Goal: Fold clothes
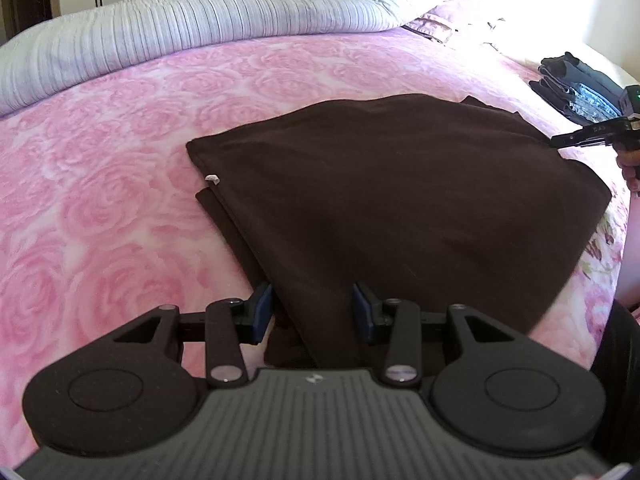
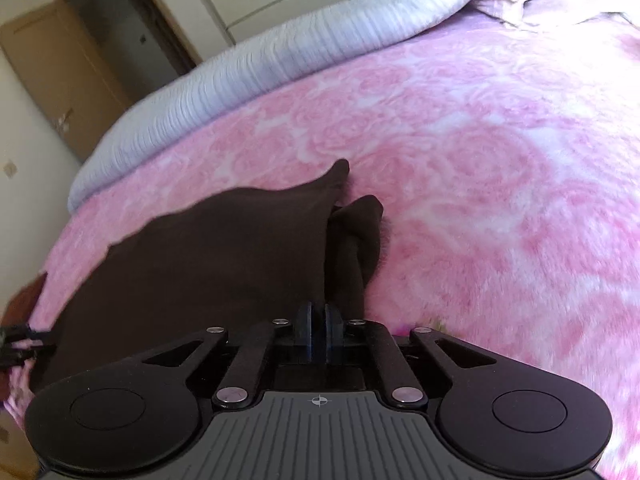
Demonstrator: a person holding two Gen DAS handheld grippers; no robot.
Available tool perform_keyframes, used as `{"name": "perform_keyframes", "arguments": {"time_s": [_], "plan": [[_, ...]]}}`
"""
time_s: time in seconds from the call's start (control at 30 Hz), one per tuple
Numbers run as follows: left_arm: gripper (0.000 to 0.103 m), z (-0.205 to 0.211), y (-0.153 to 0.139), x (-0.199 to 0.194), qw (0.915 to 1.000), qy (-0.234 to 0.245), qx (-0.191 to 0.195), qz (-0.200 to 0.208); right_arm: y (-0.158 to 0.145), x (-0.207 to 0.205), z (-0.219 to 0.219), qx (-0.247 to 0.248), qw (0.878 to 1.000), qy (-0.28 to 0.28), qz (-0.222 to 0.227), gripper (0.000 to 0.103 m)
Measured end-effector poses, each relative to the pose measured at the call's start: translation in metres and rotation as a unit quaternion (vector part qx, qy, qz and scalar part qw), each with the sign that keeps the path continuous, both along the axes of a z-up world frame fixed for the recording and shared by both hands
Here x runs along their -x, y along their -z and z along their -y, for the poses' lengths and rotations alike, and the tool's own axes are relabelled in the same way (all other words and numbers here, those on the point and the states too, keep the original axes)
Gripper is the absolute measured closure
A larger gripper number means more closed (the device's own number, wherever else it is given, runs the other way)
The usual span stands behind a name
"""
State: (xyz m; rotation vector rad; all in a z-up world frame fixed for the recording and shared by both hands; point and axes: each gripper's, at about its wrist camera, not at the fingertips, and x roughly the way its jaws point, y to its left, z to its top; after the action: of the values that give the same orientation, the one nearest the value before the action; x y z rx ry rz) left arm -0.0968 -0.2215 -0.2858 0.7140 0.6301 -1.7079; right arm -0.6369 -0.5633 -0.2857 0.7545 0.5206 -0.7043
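Observation:
A dark brown garment (image 1: 400,200) lies folded on the pink rose-patterned bedspread (image 1: 120,160). My left gripper (image 1: 312,312) is open, its blue pads on either side of the garment's near corner. My right gripper (image 2: 319,334) is shut on the garment's edge (image 2: 224,256) at the other side; it also shows in the left wrist view (image 1: 576,138) at the garment's far right corner. The left gripper shows at the left edge of the right wrist view (image 2: 24,340).
A grey ribbed blanket (image 1: 180,32) lies bunched along the far side of the bed. A stack of folded dark clothes (image 1: 576,88) sits at the far right. A light pink garment (image 1: 448,20) lies near the back. A wooden door (image 2: 72,80) stands beyond the bed.

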Motion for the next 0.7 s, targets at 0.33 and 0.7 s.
{"name": "perform_keyframes", "arguments": {"time_s": [0.33,0.7], "plan": [[0.065,-0.091,0.003,0.071,0.9686,0.144,0.081,0.186,-0.002,0.03,-0.119,0.033,0.999,0.006,0.001,0.049],[0.065,-0.114,0.077,0.117,0.7963,0.272,0.13,0.525,0.001,0.028,-0.175,0.083,0.994,0.067,-0.023,0.049]]}}
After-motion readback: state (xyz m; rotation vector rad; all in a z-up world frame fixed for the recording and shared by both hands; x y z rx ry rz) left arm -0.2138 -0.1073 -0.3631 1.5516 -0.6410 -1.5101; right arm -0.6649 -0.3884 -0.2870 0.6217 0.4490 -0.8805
